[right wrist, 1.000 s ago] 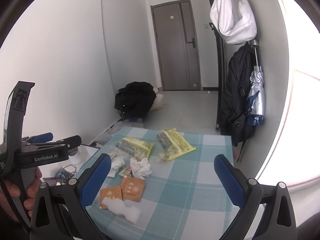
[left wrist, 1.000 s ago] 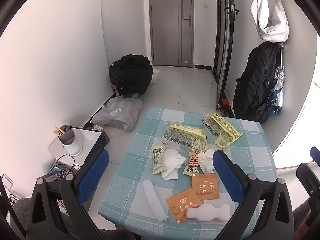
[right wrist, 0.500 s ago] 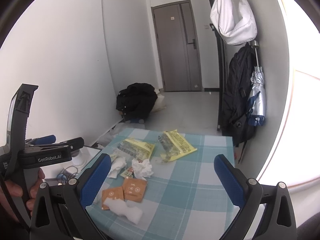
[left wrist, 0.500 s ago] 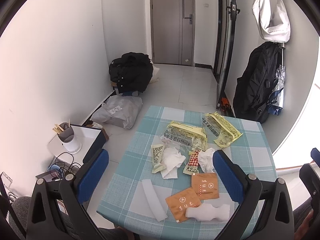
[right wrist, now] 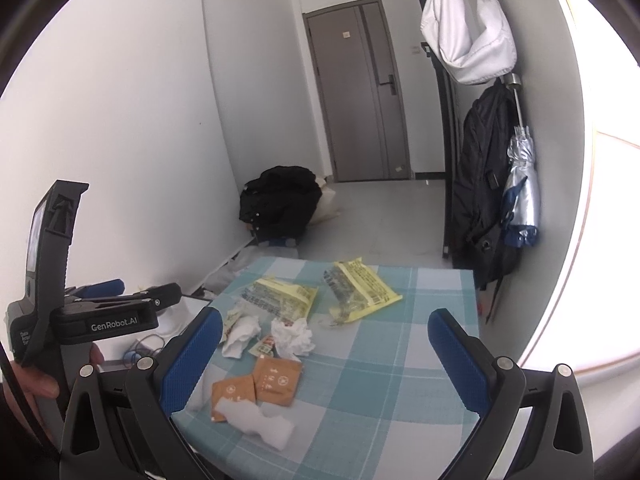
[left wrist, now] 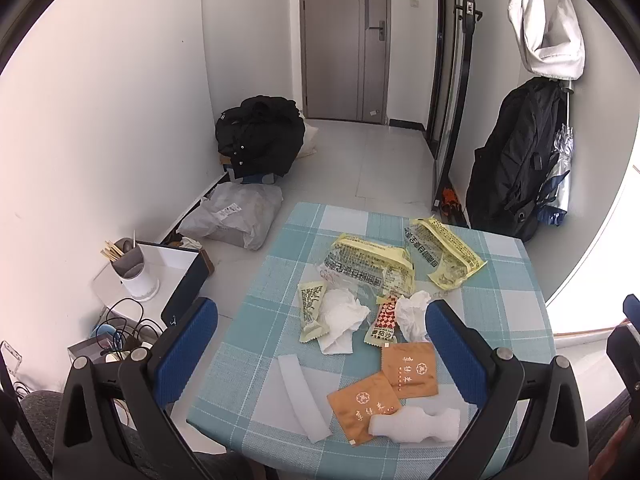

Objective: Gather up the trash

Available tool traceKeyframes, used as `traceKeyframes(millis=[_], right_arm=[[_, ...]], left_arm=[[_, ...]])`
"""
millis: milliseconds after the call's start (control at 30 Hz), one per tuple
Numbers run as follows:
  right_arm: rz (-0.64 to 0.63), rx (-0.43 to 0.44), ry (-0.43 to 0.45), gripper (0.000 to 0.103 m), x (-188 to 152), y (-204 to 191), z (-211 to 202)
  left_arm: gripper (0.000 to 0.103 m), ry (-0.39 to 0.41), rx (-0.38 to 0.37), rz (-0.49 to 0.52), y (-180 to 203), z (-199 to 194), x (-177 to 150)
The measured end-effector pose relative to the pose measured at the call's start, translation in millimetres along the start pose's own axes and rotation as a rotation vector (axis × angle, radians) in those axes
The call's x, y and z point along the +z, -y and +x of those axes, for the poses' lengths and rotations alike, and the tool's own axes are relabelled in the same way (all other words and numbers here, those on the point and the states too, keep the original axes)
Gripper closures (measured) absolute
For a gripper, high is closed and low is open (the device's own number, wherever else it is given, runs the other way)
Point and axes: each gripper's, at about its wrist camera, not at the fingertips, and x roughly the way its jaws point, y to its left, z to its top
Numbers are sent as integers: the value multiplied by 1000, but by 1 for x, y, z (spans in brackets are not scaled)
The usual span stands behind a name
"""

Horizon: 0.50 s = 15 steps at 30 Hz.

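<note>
Left gripper: jaws wide apart, nothing between; blue pads, held above near edge of table. Seen from the side in right wrist view w/ white lettering "GenRobot.AI" on its black body; a hand grips its handle.
Right gripper: jaws spread wide, empty; above near-right part of table.
Table: small, teal/white check cloth; all trash lies on it, mostly centre + near edge.
Yellow wrappers: two, clear/yellow w/ dense black print, not legible. One at centre-far, other just right of it, tilted.
Small sachet: pale yellow-green, black print, unreadable; touching crumpled tissue.
Crumpled tissue: white, centre of table.
Red/white sachet: checker pattern, label chars at bottom end, too small to read reliably.
Second tissue: white wad, just right of red sachet, partly behind right finger of left gripper.
Orange packets: two flat squares w/ white round emblem + white chars. One farther, one nearer, corners overlapping.
White strip: long, translucent, left of orange packets.
White foam piece: lumpy, at near edge, overlapping nearer orange packet.
Floor, left of table: white holder w/ chopsticks on a white box; cables beside it.
Backgrnd: grey door; black backpack + silver umbrella hanging at right wall.
</note>
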Motion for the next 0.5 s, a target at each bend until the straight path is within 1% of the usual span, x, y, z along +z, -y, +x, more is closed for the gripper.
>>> traceKeyframes(millis=[167,233,333,433,500], right_arm=[[16,7,-14,0,0,1,6],[22,19,-21,0,0,1,9],[30,44,-46,0,1,0,17],[31,37,-59,0,2,0,27],[28,32,-85,0,3,1,37]], left_arm=[[1,-37,-6,19,0,11,1],[1,-64,-16,16,-4,16,1],[1,-124,-29,-13,-15,28,0],[1,-196,-3,-31,-28,42,-6],[1,-268,15,-36,-37,54,-12]])
